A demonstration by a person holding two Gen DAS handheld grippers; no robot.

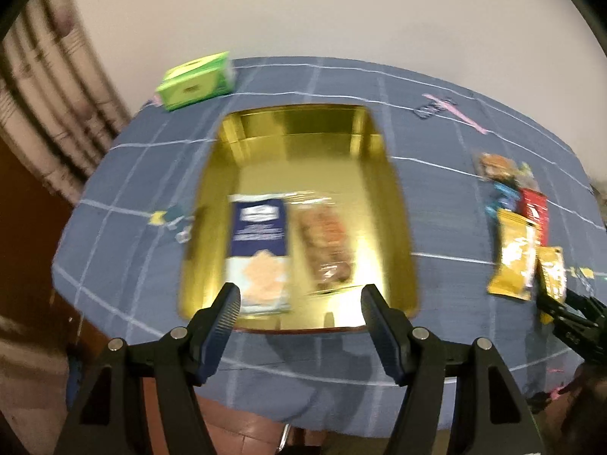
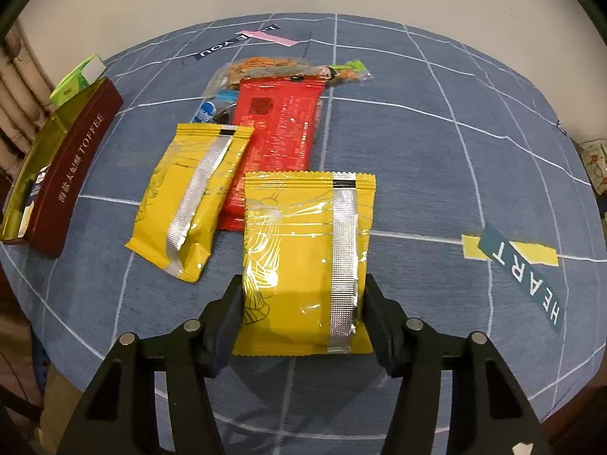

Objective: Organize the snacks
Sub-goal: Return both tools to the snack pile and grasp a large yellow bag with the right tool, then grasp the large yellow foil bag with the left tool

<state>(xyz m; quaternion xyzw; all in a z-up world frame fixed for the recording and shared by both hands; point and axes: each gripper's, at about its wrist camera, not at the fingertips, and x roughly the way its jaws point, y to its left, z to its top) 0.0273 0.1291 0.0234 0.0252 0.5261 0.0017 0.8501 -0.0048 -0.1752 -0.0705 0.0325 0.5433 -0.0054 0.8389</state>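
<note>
My right gripper [image 2: 303, 295] is shut on a yellow snack packet [image 2: 303, 250] that lies on the blue checked cloth, one pad against each long side. A second yellow packet [image 2: 189, 197] lies to its left, partly over a red packet [image 2: 277, 129]. Behind those are a small blue packet [image 2: 208, 110] and a clear bag of orange snacks [image 2: 265, 66]. My left gripper [image 1: 301, 299] stands open over the near edge of the gold tin [image 1: 398, 204], nothing between its fingers. Inside the tin lie a blue-and-white packet [image 1: 260, 242] and a clear-wrapped brown snack [image 1: 326, 242].
A green box [image 1: 195, 81] stands at the table's far left corner. The tin's maroon side [image 2: 72, 159] reads TOFFEE. The round table's edge runs close below both grippers. Bare cloth [image 2: 436, 151] spreads right of the snack pile.
</note>
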